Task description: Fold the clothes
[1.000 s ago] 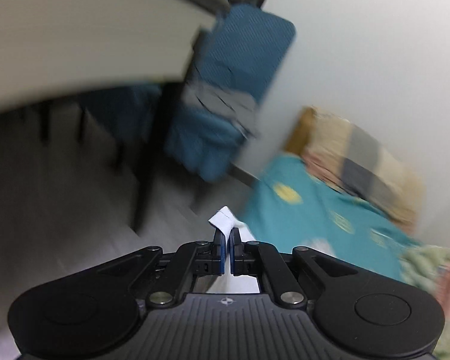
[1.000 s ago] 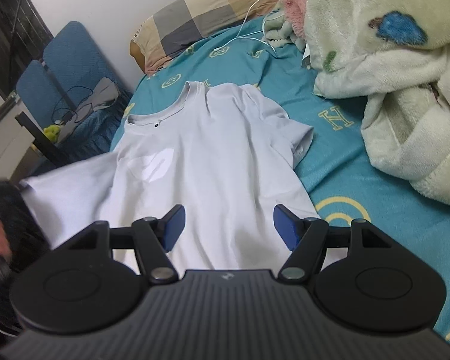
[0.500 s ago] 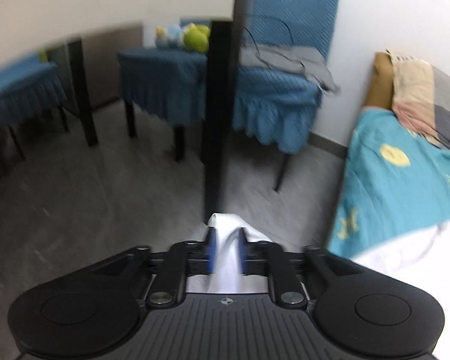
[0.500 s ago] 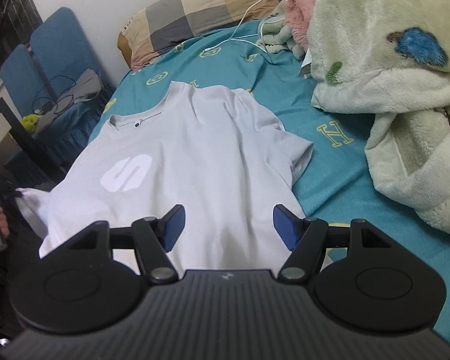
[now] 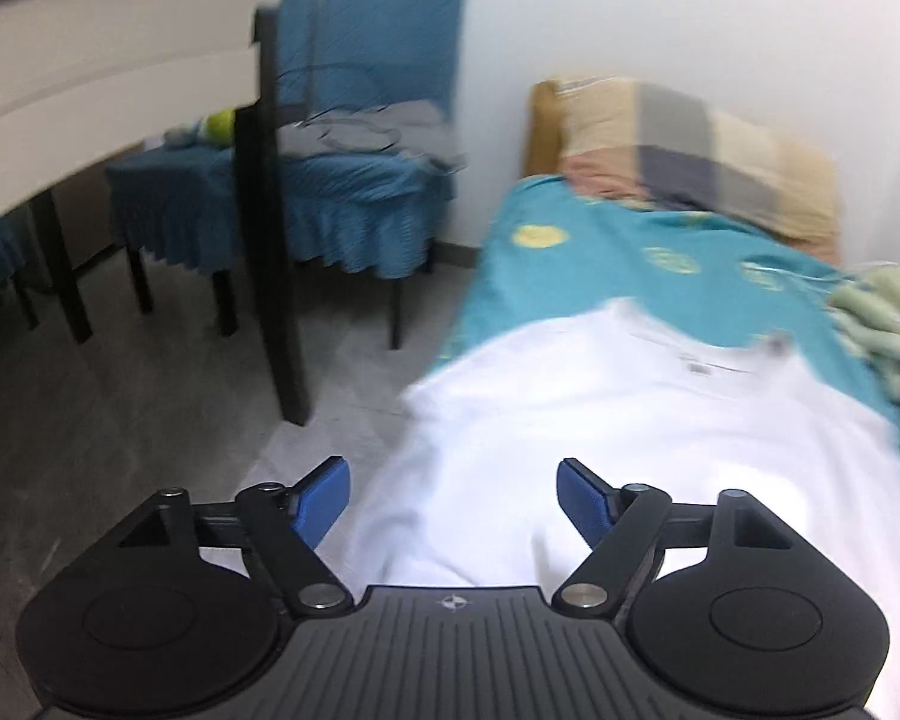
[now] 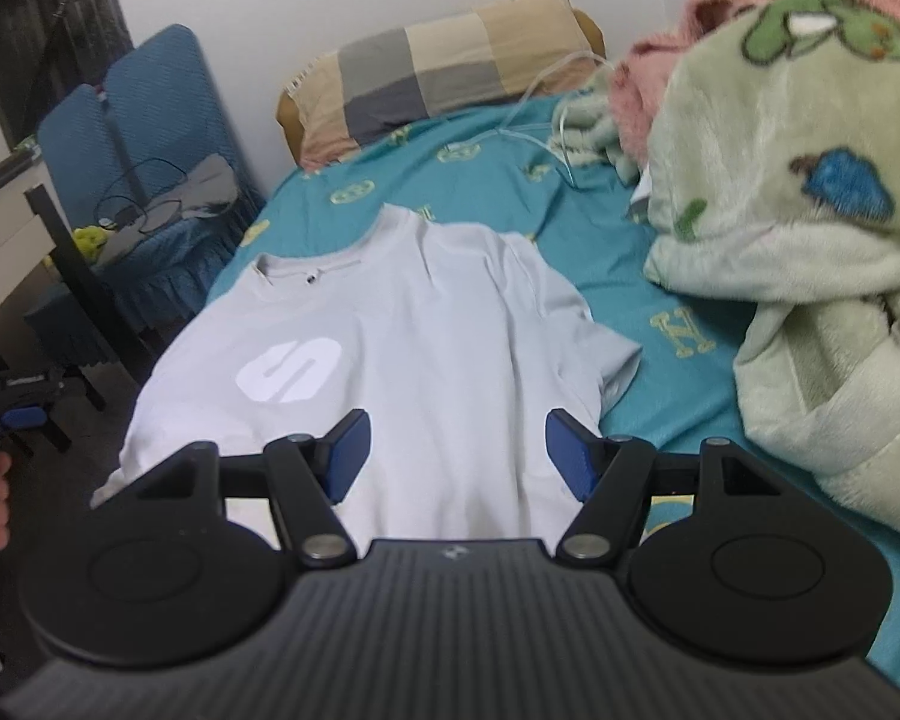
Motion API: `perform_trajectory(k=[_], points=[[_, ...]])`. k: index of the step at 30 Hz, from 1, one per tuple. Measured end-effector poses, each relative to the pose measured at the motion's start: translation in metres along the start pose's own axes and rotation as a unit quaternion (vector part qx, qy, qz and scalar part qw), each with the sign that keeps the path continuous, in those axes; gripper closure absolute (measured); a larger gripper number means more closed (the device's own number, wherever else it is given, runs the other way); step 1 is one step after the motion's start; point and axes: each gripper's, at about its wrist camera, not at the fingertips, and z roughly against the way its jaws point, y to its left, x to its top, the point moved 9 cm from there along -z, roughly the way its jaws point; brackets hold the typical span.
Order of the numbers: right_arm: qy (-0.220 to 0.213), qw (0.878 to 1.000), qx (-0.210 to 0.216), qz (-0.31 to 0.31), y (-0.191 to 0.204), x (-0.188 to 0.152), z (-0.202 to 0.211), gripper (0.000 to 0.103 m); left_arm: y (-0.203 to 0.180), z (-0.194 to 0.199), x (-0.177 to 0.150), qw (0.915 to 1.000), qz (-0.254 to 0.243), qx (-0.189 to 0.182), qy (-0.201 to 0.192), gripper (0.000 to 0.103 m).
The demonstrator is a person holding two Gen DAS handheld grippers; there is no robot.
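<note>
Left gripper (image 5: pixel 454 499) and right gripper (image 6: pixel 456 450) gape

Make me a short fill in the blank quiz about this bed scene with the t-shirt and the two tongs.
1. The white t-shirt lies spread on the ____ bedsheet.
2. The left tongs and the right tongs are both ____.
3. The big logo on the shirt is the letter ____.
4. The checked pillow lies beyond the shirt's ____.

Missing words: teal; open; S; collar

Soft, even indoor light, fisheye bend at the edges.
Left view smears with motion blur across the pillow (image 5: pixel 690 144); right view stays sharper, its corners dark.
</note>
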Motion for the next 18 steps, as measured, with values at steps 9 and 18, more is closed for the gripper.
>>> perform_trajectory(k=[9, 18], points=[[-0.047, 0.999, 0.016, 0.004, -0.003, 0.01, 0.038, 0.036, -0.093, 0.121, -0.051, 0.9971, -0.023, -0.065, -0.032, 0.008], [-0.022, 0.999, 0.036, -0.026, -0.003, -0.001, 0.055, 0.036, -0.121, 0.15, -0.104, 0.9929, -0.074, -0.077, -0.052, 0.001]])
